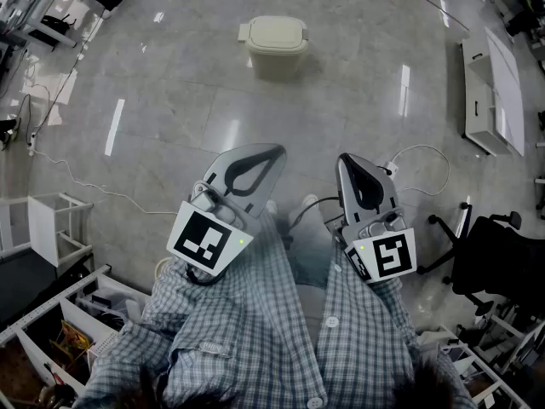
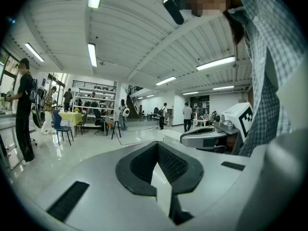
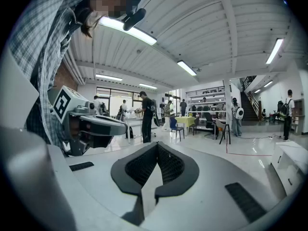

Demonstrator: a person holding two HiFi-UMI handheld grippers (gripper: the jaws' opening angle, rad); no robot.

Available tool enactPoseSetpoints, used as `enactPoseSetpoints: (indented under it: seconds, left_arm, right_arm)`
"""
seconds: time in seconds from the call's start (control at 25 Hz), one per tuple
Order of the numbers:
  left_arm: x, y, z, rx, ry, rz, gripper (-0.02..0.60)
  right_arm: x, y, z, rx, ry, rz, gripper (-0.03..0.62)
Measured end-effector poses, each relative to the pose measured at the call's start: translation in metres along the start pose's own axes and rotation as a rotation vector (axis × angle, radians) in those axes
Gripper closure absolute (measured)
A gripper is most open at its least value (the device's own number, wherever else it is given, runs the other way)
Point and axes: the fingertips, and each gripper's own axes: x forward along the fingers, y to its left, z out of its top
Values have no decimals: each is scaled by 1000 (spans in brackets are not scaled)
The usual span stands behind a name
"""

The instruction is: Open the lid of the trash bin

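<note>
The bin (image 1: 275, 48) stands on the floor (image 1: 170, 100) well ahead of the person, its lid (image 1: 274, 31) down, so the task looks not yet begun. The left tongs (image 1: 258, 164) and right tongs (image 1: 356, 174) are held close to the body, side by side, likely just a carrying pose before walking up. Each gripper view shows its jaws clenched tip to tip with nothing between them. Both views look out at the hall rather than at the bin.

Bare floor lies between the person and the bin, and nothing blocks the way. A cable (image 1: 85, 186) trails off to the left and a white cabinet (image 1: 492, 92) stands at the right. A dark chair (image 1: 494, 262) is near the right tongs, and all 3 are clear of the path.
</note>
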Motion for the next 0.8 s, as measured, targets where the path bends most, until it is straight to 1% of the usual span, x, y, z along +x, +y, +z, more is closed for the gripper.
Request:
enactPoseSetpoints:
  seconds: [0.36, 0.56, 0.64, 0.8]
  left_arm:
    - [-3, -3, 0, -2, 2, 5, 577]
    - [-5, -2, 0, -4, 2, 3, 577]
    - [-5, -3, 0, -1, 1, -1, 577]
    - [-9, -4, 0, 4, -2, -7, 577]
  right_arm:
    - [-2, 3, 1, -4, 3, 4, 576]
    - [-3, 2, 0, 12, 7, -7, 576]
    - [-5, 1, -3, 3, 28, -12, 576]
    - [-6, 5, -2, -5, 19, -16, 576]
